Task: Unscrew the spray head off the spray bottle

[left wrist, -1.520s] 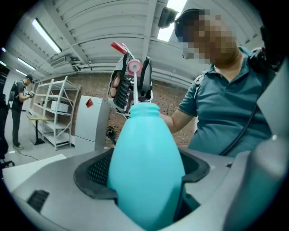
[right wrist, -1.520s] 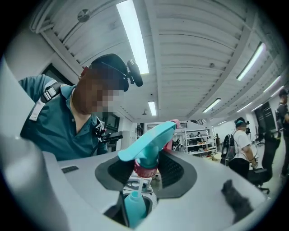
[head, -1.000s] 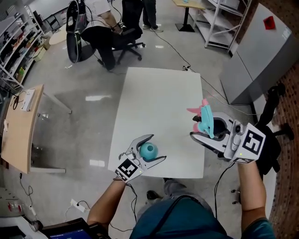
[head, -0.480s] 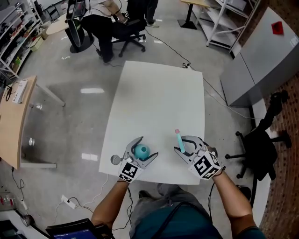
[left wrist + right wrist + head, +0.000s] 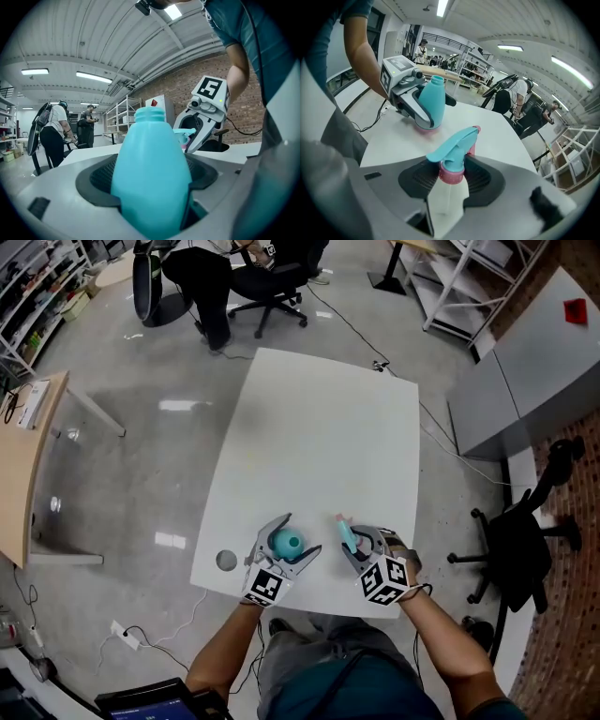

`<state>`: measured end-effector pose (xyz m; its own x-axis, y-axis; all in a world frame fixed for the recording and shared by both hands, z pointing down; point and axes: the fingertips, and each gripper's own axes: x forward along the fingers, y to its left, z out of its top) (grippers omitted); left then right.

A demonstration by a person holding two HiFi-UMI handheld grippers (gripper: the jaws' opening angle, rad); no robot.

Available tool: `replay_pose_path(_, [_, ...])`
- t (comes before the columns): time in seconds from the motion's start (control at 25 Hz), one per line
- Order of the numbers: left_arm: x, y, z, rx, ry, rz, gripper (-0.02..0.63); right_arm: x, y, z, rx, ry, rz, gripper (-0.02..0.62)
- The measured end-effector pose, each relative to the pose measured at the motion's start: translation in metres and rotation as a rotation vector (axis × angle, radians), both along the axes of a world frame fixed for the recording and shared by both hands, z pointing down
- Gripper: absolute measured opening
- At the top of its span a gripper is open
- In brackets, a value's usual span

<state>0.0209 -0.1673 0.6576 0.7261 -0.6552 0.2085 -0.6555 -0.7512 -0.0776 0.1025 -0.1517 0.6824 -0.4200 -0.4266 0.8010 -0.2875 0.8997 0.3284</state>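
The teal spray bottle (image 5: 287, 542) stands upright near the front edge of the white table (image 5: 319, 427), its threaded neck bare (image 5: 150, 114). My left gripper (image 5: 297, 535) is shut on the bottle's body (image 5: 150, 178). The spray head (image 5: 347, 533), teal with a pink collar and a white tube, is off the bottle and sits between the pads of my right gripper (image 5: 355, 546), which is shut on it (image 5: 452, 152). The right gripper is low over the table, just right of the bottle (image 5: 432, 98). In the left gripper view the right gripper (image 5: 206, 112) shows behind the bottle.
A black office chair (image 5: 520, 549) stands right of the table and a grey cabinet (image 5: 525, 362) further back. A wooden desk (image 5: 23, 456) is at the left. People and a chair (image 5: 272, 287) are beyond the table's far end.
My right gripper has come down from high at the right, with the spray head in it, to the table beside the bottle. The left gripper and bottle have stayed put.
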Motion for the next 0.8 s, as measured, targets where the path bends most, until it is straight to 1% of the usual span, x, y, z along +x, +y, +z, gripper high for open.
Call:
replay_pose_path(0.32, [-0.002, -0.001, 0.018, -0.011, -0.003, -0.006, 0.403, -0.007, 0.008, 0.035, -0.050, 0.083, -0.009, 0.152])
replay_pose_path(0.64, [-0.002, 0.000, 0.021, -0.007, 0.045, -0.024, 0.403, -0.005, 0.015, 0.057, -0.072, 0.120, -0.012, 0.152])
replay_pose_path(0.8, [0.000, 0.003, 0.022, -0.017, 0.066, -0.002, 0.405, -0.004, 0.017, 0.062, -0.076, 0.114, -0.002, 0.152])
